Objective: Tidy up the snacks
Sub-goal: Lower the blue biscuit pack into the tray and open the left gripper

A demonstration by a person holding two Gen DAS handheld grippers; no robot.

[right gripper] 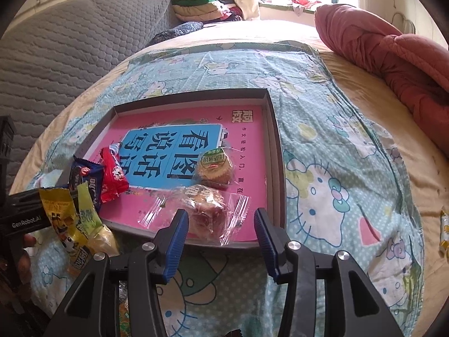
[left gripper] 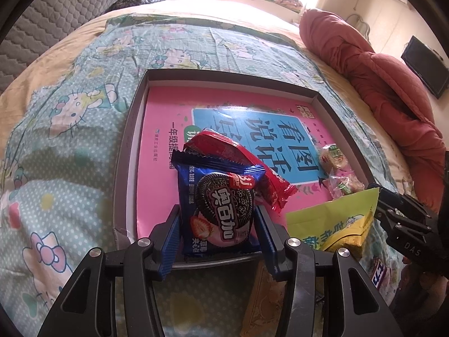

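Note:
A grey tray [left gripper: 126, 154] [right gripper: 277, 168] lined with a pink book lies on the bed. My left gripper [left gripper: 217, 224] is shut on a blue cookie packet [left gripper: 221, 210] [right gripper: 84, 179] at the tray's near edge, a pad against each side. A red packet [left gripper: 252, 163] [right gripper: 113, 177] rests behind it. My right gripper [right gripper: 219, 221] is open over the tray's near right corner. A clear-wrapped pastry [right gripper: 207, 210] [left gripper: 345, 185] lies between its fingertips, apart from the right pad. A second wrapped pastry [right gripper: 214, 168] [left gripper: 334, 154] sits just beyond.
Yellow and green snack bags [left gripper: 331, 224] [right gripper: 64, 219] lie on the sheet between the two grippers. A tan packet [left gripper: 261, 303] lies under the left gripper. A small yellow packet [right gripper: 444, 233] sits far right. A red quilt [right gripper: 393, 56] is bunched along the bed's right side.

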